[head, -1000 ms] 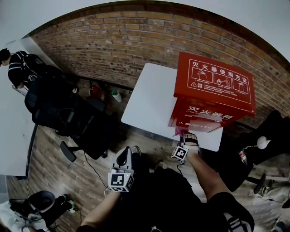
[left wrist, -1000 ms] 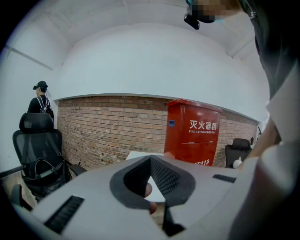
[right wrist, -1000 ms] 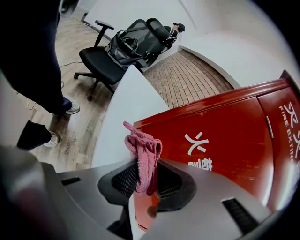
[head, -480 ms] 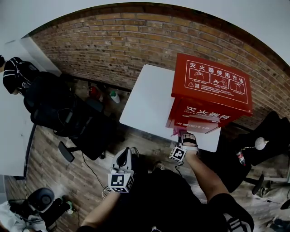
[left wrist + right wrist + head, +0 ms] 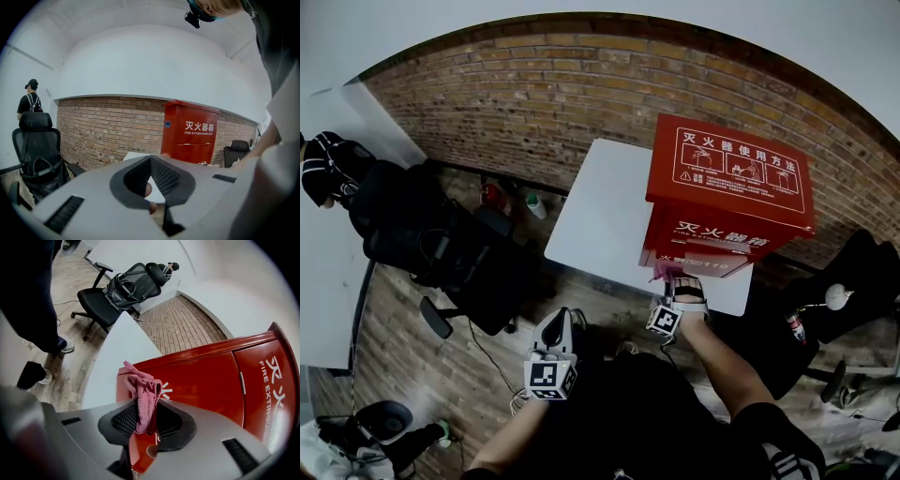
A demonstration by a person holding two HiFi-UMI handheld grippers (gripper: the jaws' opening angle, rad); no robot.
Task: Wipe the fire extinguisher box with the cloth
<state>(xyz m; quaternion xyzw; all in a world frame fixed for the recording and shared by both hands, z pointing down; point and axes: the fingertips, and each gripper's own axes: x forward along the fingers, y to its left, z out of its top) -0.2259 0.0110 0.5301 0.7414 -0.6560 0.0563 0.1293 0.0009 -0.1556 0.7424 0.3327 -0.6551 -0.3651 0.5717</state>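
The red fire extinguisher box (image 5: pixel 727 202) stands upright on the right part of a white table (image 5: pixel 600 211). My right gripper (image 5: pixel 671 279) is shut on a bunched pink cloth (image 5: pixel 663 272), which is held against the lower front of the box near its left corner. In the right gripper view the cloth (image 5: pixel 143 387) sticks up from the right gripper (image 5: pixel 147 405), with the red box (image 5: pixel 215 376) right behind it. My left gripper (image 5: pixel 555 321) hangs low over the floor, away from the table, jaws together and holding nothing. In the left gripper view, past the left gripper (image 5: pixel 151 159), the box (image 5: pixel 192 133) is seen from afar.
A brick wall (image 5: pixel 534 103) runs behind the table. A black office chair (image 5: pixel 441 244) stands to the left, with bottles (image 5: pixel 534 199) on the floor near the wall. A person (image 5: pixel 323 169) stands far left by a white desk (image 5: pixel 323 300). Dark seats (image 5: pixel 862 272) are on the right.
The right gripper and the cloth stay at the box's lower front while the view shifts slightly. The person at far left has moved towards the picture's edge. The left gripper barely moved.
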